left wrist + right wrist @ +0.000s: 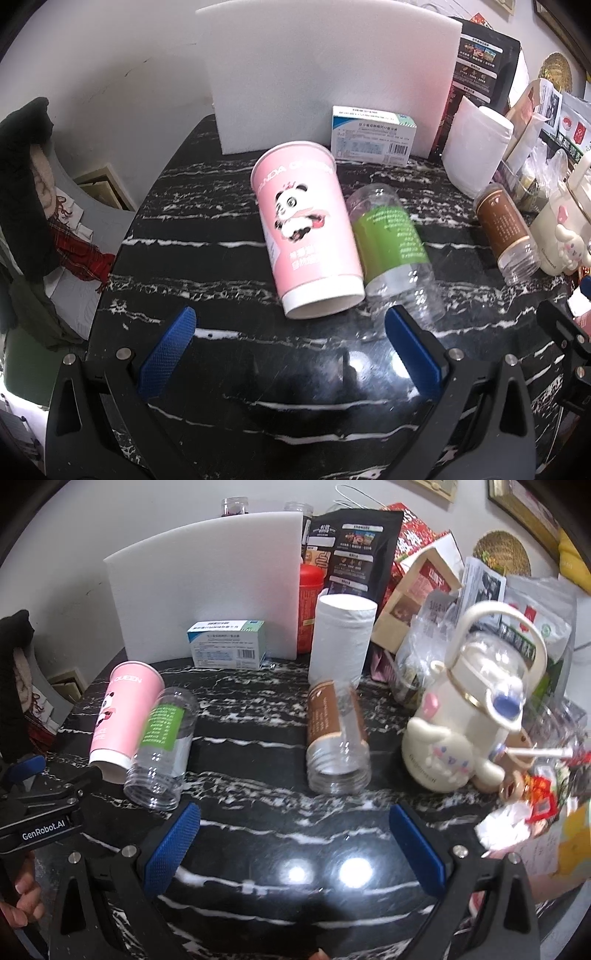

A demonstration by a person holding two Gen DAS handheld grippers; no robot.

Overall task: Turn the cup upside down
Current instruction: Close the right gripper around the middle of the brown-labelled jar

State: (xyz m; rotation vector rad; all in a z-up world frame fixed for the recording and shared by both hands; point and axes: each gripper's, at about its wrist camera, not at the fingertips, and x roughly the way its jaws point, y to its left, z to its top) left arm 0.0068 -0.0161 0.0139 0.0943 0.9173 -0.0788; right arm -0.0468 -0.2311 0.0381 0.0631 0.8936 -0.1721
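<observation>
A pink paper cup with a panda print (306,229) stands on the black marble table (221,266) with its white-rimmed narrow end toward me; it also shows in the right wrist view (123,716). A clear bottle with a green label (393,251) leans against its right side. My left gripper (290,332) is open and empty just in front of the cup. My right gripper (295,827) is open and empty, in front of a clear jar with a brown label (334,734). The left gripper shows at the left edge of the right wrist view (33,797).
A white foam board (325,74) stands at the back with a medicine box (373,136) before it. A paper roll (341,638), a cream cartoon bottle (461,716), bags and snack packets (535,812) crowd the right side. The table's curved edge (122,251) runs on the left.
</observation>
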